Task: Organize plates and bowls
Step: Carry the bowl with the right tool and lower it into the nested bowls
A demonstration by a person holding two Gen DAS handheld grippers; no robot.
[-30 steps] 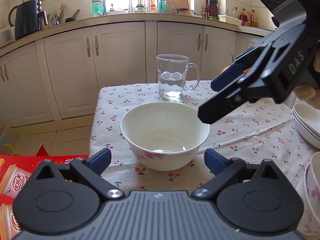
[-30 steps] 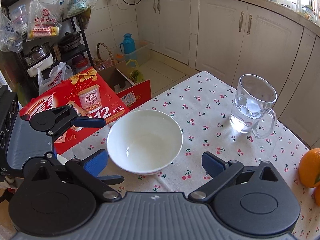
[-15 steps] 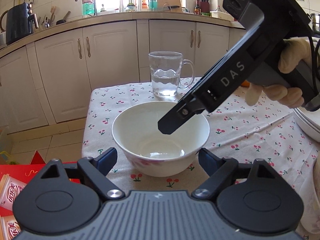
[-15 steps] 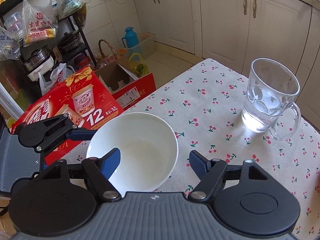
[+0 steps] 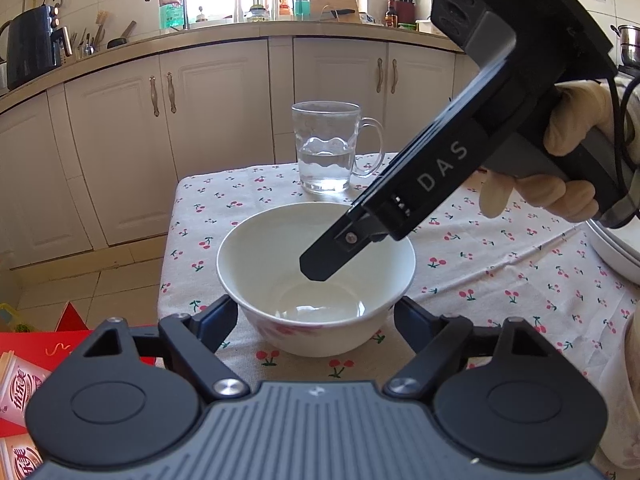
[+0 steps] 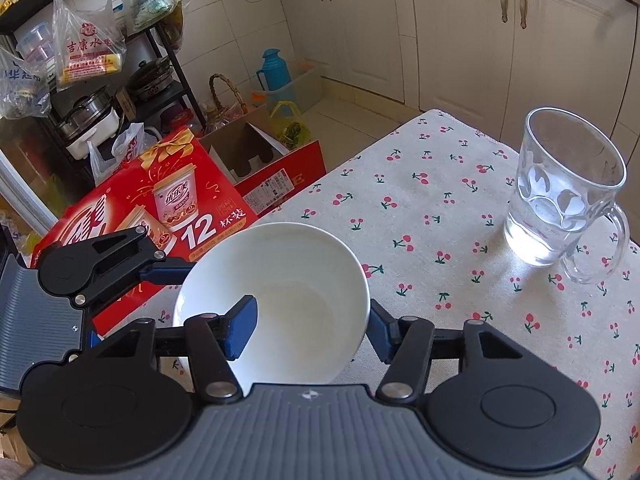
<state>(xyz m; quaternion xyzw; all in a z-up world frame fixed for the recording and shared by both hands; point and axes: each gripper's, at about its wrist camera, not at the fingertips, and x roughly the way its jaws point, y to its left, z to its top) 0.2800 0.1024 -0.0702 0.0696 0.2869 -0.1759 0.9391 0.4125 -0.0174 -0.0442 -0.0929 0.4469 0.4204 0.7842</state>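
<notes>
A white bowl (image 5: 316,276) with a pink flower print stands on the cherry-print tablecloth (image 5: 500,272) near the table's corner. My left gripper (image 5: 316,320) is open, its fingers on either side of the bowl's near wall. My right gripper (image 6: 312,328) is open and straddles the bowl's (image 6: 280,304) rim: the left finger (image 6: 242,328) is inside the bowl, the right finger (image 6: 378,332) is outside it. From the left wrist view the right gripper (image 5: 320,268) comes down into the bowl from the upper right. A stack of white plates (image 5: 612,248) shows at the right edge.
A glass mug (image 5: 326,148) with some water stands behind the bowl, also in the right wrist view (image 6: 560,200). A red drink carton (image 6: 160,204) and an open cardboard box (image 6: 248,152) lie on the floor beside the table. Kitchen cabinets (image 5: 200,120) stand behind.
My right gripper has come down and to the left until one finger is inside the bowl. My left gripper has moved closer to the bowl. The bowl has not moved.
</notes>
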